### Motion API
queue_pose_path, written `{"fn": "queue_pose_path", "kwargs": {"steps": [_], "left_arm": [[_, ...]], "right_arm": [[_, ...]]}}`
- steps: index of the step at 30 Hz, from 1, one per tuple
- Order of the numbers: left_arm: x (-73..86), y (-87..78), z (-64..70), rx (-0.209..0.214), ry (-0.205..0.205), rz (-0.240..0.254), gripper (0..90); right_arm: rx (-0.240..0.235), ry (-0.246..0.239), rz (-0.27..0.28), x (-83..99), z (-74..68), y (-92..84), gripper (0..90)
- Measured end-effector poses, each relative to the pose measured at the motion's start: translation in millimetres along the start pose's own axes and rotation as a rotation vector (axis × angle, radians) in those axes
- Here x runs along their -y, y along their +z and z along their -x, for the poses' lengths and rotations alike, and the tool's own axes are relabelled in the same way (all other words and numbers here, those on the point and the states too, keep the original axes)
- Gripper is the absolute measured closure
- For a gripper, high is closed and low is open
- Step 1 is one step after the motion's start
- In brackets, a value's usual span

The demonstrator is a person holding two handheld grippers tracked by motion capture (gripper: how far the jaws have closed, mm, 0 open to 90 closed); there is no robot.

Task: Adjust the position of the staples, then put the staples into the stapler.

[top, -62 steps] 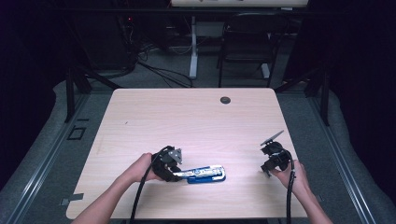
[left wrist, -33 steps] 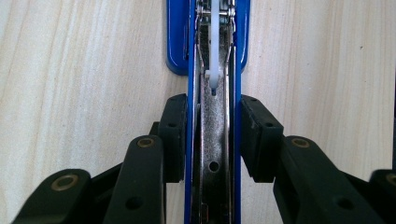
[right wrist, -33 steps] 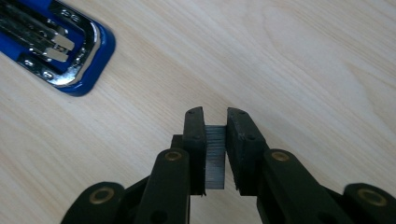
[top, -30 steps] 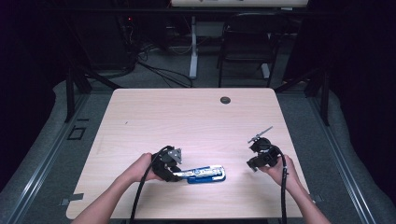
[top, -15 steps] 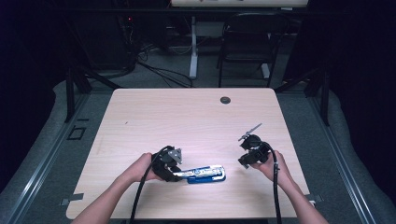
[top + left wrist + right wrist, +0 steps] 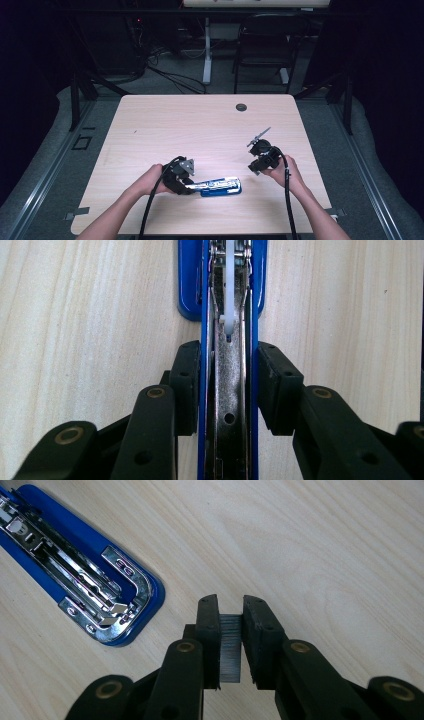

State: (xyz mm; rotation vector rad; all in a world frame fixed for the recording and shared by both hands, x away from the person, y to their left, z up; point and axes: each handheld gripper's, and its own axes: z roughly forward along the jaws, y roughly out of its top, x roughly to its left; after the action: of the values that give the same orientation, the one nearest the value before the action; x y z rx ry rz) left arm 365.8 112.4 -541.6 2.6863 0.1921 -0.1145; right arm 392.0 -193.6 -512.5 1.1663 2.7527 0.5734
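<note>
A blue stapler lies opened flat near the table's front edge, its metal staple channel facing up. My left gripper is shut on the stapler's blue sides, one pad on each side. The stapler's far end shows its metal tray and hinge in the right gripper view. My right gripper hovers to the right of the stapler, shut on a grey strip of staples held between its pads.
The pale wooden table has a small dark round grommet near its far edge. A black chair and cables stand on the floor beyond the table.
My right gripper has moved left and a little away from the front edge, closer to the stapler, carrying the staples. The left gripper and stapler have stayed still.
</note>
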Motion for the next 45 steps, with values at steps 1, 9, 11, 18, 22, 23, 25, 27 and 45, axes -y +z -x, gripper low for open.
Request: {"fn": "queue_pose_path", "kwargs": {"steps": [1,9,11,18,22,23,25,27,45], "left_arm": [[0.0,0.0,0.1,0.0,-0.001,-0.001,64.9],[0.5,0.1,-0.3,-0.001,-0.002,0.004,64.9],[0.8,0.1,-0.4,0.0,-0.001,0.006,64.9],[0.1,-0.1,-0.4,0.003,0.003,0.001,64.9],[-0.1,0.1,-1.0,0.007,0.004,0.0,64.9],[0.0,0.1,-1.0,0.008,0.004,0.001,64.9],[0.2,0.2,-0.9,0.004,0.005,0.003,64.9],[0.4,0.4,-1.3,0.006,0.004,0.005,64.9],[-1.1,0.3,-8.4,0.055,0.003,-0.01,64.3]], "right_arm": [[0.006,-0.001,0.003,0.1,-0.2,-0.1,78.8],[-0.004,-0.024,0.018,-0.5,-1.3,-5.3,78.7],[-0.011,-0.026,0.026,-1.3,-2.5,-5.9,78.8],[-0.006,-0.071,0.02,-11.2,-4.5,-7.7,78.7],[-0.004,-0.082,0.036,-15.2,-2.9,-11.1,78.7],[-0.004,-0.082,0.036,-15.2,-2.9,-11.1,78.7],[-0.005,-0.097,0.034,-18.0,-3.0,-11.7,78.8],[-0.013,-0.103,0.041,-21.3,-2.9,-11.9,78.8],[-0.117,-0.227,0.122,-36.9,-27.3,-13.0,78.7]]}}
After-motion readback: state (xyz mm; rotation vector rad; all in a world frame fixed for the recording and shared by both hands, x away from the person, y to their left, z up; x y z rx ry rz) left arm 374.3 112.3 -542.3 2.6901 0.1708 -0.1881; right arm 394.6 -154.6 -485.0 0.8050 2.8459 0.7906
